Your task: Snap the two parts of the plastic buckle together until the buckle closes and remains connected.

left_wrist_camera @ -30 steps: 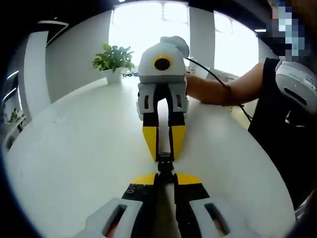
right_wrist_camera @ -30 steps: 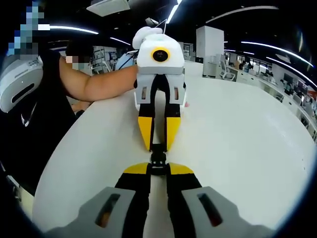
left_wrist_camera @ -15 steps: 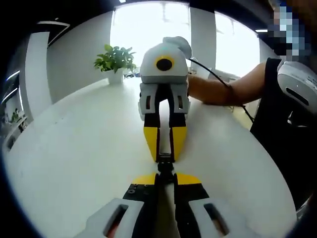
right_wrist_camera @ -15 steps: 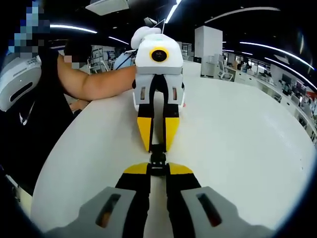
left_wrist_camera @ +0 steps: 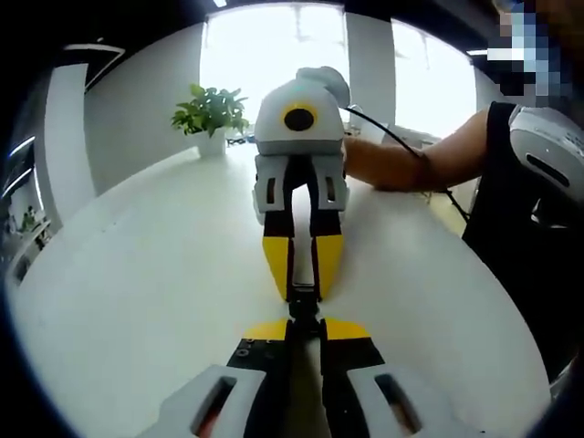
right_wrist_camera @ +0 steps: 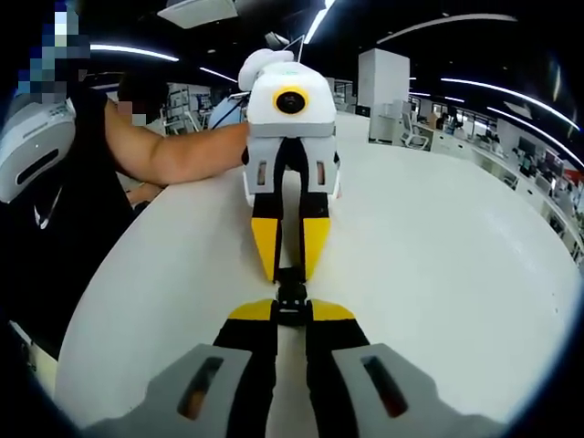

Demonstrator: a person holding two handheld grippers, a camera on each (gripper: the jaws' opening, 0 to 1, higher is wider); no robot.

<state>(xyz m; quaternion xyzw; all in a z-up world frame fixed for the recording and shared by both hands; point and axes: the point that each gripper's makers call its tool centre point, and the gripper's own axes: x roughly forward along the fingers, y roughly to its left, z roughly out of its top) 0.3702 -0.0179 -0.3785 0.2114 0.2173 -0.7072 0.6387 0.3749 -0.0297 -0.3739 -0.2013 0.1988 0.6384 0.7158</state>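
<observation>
A small black plastic buckle hangs just above the white table, pinched from both ends. In the left gripper view my left gripper rises from the bottom, its yellow-tipped jaws shut on the near end. The right gripper faces it head-on, shut on the far end. The right gripper view mirrors this: the right gripper grips the buckle and the left gripper meets it. The two halves look pushed together as one black piece; whether they are latched is hidden by the jaws.
A person's forearm reaches in behind the right gripper; the same person stands at the table's edge. A potted plant stands at the far side of the table. Wide bare tabletop lies on both sides.
Hardly anything differs; both grippers stay tip to tip on the buckle, with only a slight wobble of the views.
</observation>
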